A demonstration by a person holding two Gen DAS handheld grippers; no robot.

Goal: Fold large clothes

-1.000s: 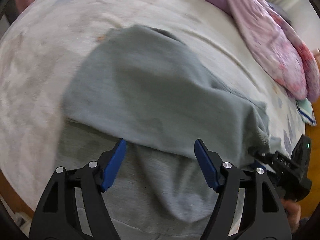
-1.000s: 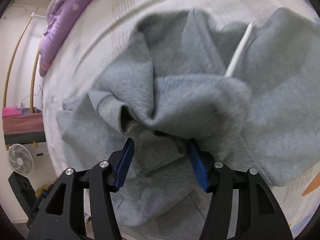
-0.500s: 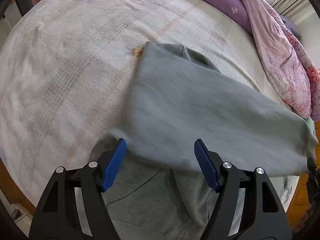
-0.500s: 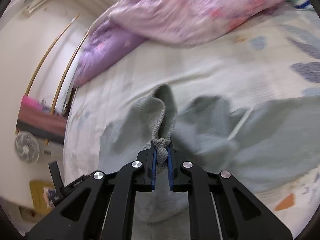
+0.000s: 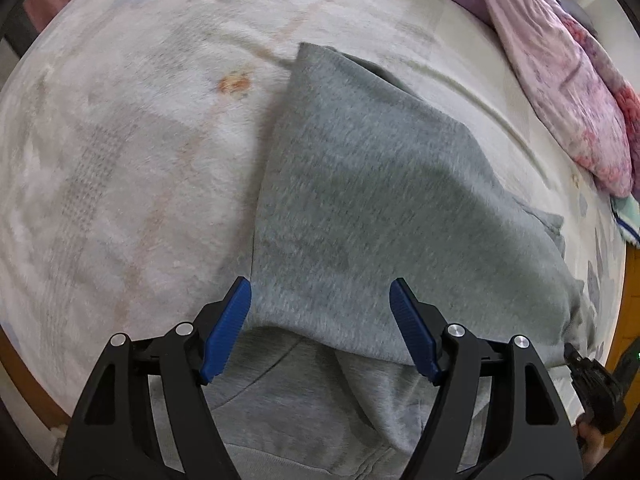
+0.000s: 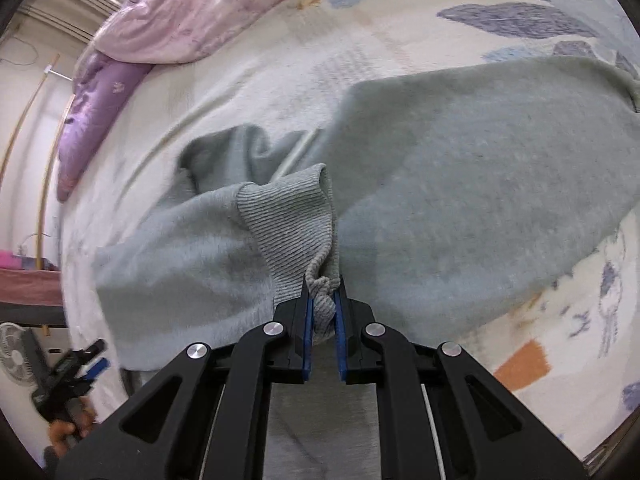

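- Grey fleece: the sweatshirt (image 5: pixel 360 208) lies on the bed cover (image 5: pixel 120 140), partly folded, with one panel draped across the middle and its body running under both grippers.
- The right gripper (image 6: pixel 323 312) has just been closing, and its blue pads now pinch the ribbed cuff (image 6: pixel 292 224) of a sleeve, bunched tight between them.
- The left gripper (image 5: pixel 320 332) hangs over the near edge of the folded panel with its fingers spread wide and nothing between them; whether the tips touch the cloth I cannot tell.
- A white drawcord (image 6: pixel 296 152) shows near the crumpled hood area beyond the cuff.
- Risk: the pinch sits on a small knot of ribbing, so a quick pull could slip the cuff out and drop the sleeve crooked.
- Risk: with the left fingers gripping nothing, dragging the sleeve may tug the whole panel along the soft cover and undo the fold.
- Risk: the sleeve could land twisted, since the cuff looks rolled in the grip.
- The pink quilt (image 6: pixel 208 4) and purple pillow (image 6: pixel 96 104) lie well apart, near the bed's far edge.
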